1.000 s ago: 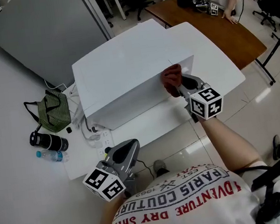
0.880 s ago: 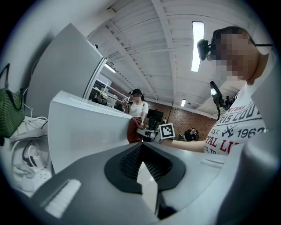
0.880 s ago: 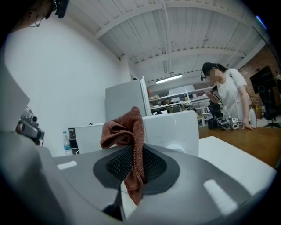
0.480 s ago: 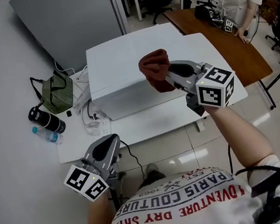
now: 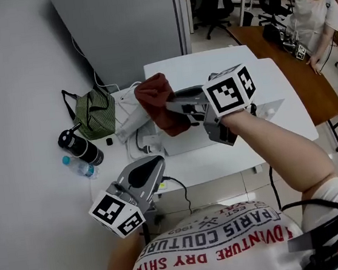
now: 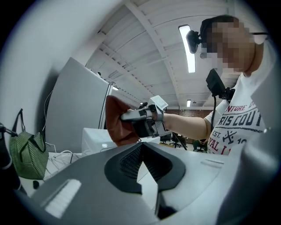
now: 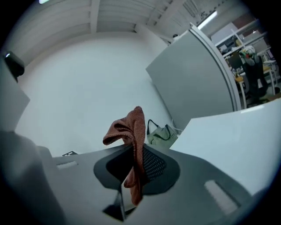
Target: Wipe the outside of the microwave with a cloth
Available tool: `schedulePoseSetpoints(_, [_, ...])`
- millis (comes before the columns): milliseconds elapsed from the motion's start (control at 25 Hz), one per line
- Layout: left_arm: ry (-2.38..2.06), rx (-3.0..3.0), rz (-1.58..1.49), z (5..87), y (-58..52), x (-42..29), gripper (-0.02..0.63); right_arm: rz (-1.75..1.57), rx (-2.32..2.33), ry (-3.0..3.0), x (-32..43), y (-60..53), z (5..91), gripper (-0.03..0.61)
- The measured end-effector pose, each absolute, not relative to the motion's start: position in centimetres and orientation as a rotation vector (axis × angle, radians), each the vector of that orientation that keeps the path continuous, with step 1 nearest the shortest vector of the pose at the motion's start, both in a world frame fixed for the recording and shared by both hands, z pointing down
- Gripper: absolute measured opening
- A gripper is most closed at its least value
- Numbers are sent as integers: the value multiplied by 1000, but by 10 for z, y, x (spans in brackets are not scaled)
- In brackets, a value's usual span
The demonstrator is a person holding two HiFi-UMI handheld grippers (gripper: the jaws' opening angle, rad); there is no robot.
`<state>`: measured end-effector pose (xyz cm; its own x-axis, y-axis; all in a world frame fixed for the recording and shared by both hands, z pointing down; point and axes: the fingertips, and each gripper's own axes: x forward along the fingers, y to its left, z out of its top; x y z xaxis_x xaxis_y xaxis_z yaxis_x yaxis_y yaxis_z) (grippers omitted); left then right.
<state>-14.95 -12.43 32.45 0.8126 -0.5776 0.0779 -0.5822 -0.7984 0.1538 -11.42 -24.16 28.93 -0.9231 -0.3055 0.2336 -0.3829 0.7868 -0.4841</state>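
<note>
the right tool (image 5: pixel 176 105) was clamped on the red-brown cloth (image 5: pixel 156 101), held in the air off the white microwave (image 5: pixel 207 68) on the table (image 5: pixel 221 163), while the left tool (image 5: pixel 138 176) hung closed and empty, so wiping looked paused or done

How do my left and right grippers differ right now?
The right gripper clamps the red cloth; the left gripper holds nothing. The right gripper is raised in front of the microwave; the left gripper sits low by the table's near edge. Both have their jaws closed.
</note>
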Motion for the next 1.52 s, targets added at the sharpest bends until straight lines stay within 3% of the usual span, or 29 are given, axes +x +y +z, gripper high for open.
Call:
schedulePoseSetpoints(280, [-902,2835,-18,323,-144,-171,6,913,480,-2530,-144,-268,336,39])
schedulePoseSetpoints(680, [-844,2857,-72,310,-163,-142,6,885,499,-2280,-99,-289,373,40])
schedulePoseSetpoints(1520, [-624,2918,-37,295,-197,7,6,1103,729,-2125,198,-312,375,40])
